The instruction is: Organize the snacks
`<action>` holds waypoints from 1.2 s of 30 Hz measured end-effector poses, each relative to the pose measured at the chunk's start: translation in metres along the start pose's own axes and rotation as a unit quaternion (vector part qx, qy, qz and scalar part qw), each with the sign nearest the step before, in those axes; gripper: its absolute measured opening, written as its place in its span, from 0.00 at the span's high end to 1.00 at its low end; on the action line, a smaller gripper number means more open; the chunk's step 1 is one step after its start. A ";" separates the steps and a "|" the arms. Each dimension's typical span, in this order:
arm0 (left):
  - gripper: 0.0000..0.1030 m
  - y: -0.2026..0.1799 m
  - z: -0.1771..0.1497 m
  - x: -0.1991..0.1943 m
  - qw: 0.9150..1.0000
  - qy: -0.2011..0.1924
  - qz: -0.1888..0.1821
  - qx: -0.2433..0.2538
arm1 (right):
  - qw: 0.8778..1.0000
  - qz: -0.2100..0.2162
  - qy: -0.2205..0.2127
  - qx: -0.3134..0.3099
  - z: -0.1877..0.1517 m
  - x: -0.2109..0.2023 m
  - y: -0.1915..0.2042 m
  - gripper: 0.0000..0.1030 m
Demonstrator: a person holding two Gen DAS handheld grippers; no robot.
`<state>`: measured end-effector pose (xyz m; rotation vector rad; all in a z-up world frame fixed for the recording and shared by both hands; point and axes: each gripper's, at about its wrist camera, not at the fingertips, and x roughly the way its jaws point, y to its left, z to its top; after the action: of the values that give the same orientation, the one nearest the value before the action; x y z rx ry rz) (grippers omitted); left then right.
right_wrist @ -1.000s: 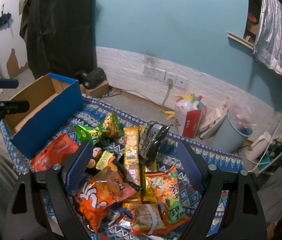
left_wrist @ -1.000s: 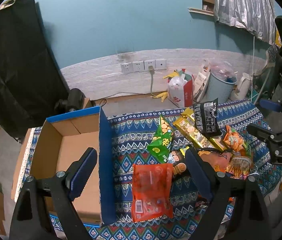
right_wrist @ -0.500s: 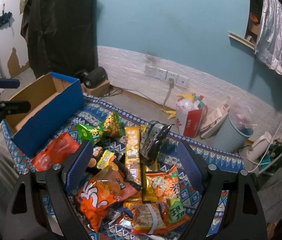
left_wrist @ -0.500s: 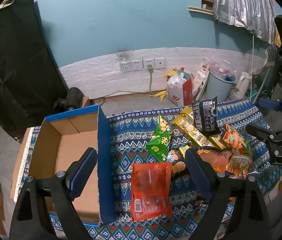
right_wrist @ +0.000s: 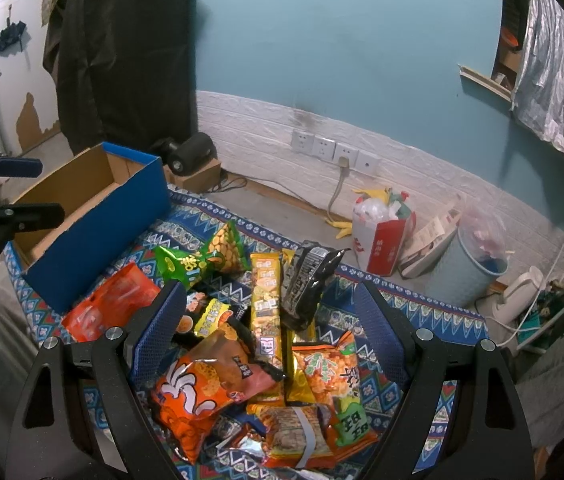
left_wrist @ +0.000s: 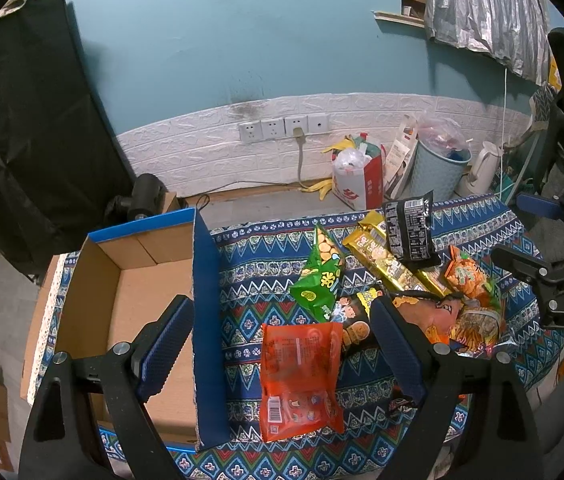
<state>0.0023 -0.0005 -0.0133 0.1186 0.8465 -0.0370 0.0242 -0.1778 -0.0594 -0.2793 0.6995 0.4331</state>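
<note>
I see a blue patterned cloth (left_wrist: 250, 276) spread across the work surface, and on its left side sits the cardboard box (left_wrist: 94, 280), the largest thing on it, with bare brown insides and a blue outer wall facing the snacks. From the right wrist view the same box (right_wrist: 94, 208) stands at the far left, apart from the pile.

My left gripper (left_wrist: 282, 340) hangs above the cloth with its jaws spread wide and nothing between the pads; one finger sits over the box floor, the other over the edge of the snack pile. My right gripper (right_wrist: 268, 328) is likewise wide open above the heap, gripping nothing.

Of the snacks, the red-orange bag (left_wrist: 299, 380) lies flat and alone, just beside the box's blue wall, between my left fingers. The orange puff bag (right_wrist: 202, 384) lies on top of the pile nearest my right gripper. The long gold packs (left_wrist: 385, 260) lie side by side on the cloth, and the black packet (left_wrist: 409, 228) leans upright on their far end. The green bag (left_wrist: 321, 276) lies between the gold packs and the box. A small orange peanut bag (right_wrist: 329, 368) rests at the right of the heap, touching the gold packs.
</note>
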 end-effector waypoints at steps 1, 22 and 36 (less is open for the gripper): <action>0.11 0.000 0.000 0.000 1.000 -0.001 -0.001 0.000 | 1.000 0.000 0.000 0.000 0.000 0.000 0.000 0.18; 0.12 0.001 0.000 0.001 1.000 0.002 -0.003 0.002 | 1.000 -0.001 0.005 -0.004 0.001 0.001 0.000 0.18; 0.11 0.000 -0.001 0.006 1.000 0.007 -0.005 0.003 | 1.000 0.001 0.008 -0.004 -0.001 0.001 -0.002 0.18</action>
<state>0.0056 -0.0007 -0.0182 0.1206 0.8618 -0.0480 0.0254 -0.1790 -0.0606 -0.2893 0.7134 0.4352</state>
